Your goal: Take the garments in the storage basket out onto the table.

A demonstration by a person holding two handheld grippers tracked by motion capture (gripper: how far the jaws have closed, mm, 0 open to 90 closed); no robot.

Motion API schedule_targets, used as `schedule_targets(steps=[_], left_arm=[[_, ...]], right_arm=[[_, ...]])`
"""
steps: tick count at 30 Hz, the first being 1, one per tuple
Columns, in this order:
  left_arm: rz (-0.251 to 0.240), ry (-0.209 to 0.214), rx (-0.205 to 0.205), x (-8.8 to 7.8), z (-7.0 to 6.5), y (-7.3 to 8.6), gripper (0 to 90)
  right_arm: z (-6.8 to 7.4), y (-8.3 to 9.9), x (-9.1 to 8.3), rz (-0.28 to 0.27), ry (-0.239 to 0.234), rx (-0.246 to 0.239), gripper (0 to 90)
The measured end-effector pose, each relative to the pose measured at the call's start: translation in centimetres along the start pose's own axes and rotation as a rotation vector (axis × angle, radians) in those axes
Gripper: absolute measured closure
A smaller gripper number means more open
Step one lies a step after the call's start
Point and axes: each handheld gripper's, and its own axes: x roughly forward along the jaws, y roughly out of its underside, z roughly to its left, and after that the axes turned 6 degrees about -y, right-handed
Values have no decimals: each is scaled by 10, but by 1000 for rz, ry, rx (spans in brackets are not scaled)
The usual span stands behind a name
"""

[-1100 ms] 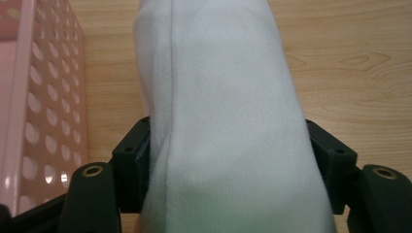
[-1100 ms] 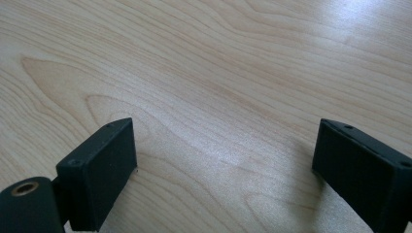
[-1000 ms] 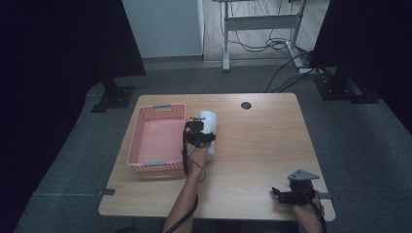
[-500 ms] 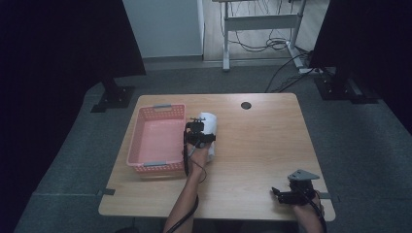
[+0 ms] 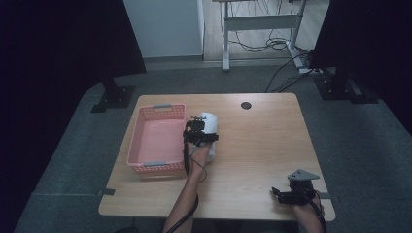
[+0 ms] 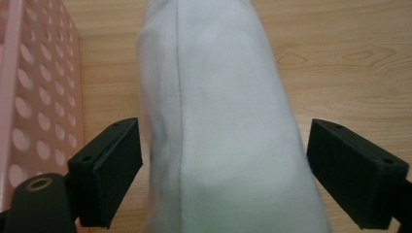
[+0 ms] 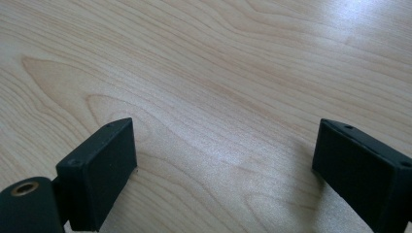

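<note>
Letting go: I am spreading the jaws of my left gripper (image 6: pixel 223 170) around the white cloth bundle (image 6: pixel 218 121); they have just been opening, and the bundle is lying between them with neither pad pressing on it.

Cloth bundle: it is resting on the wooden table (image 5: pixel 262 145), just right of the pink basket (image 5: pixel 158 138) and near the middle of the table's depth, so it is sitting outside the basket, not in it.

Why the jaws are staying astride: I am keeping them on either side of the bundle, which, as I judge it, leaves me free either to draw back cleanly or to pinch again without re-aiming.

Basket: its perforated pink wall (image 6: pixel 34 97) is running along the left edge of my left gripper view, just beside the left jaw, so I am working in a tight lane between wall and cloth.

Right gripper (image 7: pixel 228 165): I am parking it at the near right corner of the table (image 5: pixel 291 194), well apart from the bundle, jaws spread wide over bare wood and holding nothing; I judge it is waiting out of the way.

Risk: soft cloth may be catching on a pad as I pull away.
</note>
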Motion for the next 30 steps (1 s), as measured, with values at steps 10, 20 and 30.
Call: schedule_targets(steps=[10, 20, 30], left_arm=[[-11, 4, 2, -4, -2, -3, 97], [-23, 7, 2, -7, 0, -2, 98], [-45, 7, -7, -16, 10, -3, 98]], right_arm=[[0, 0, 0, 0, 0, 0, 82], [0, 0, 0, 0, 0, 0, 82], [0, 0, 0, 0, 0, 0, 82]])
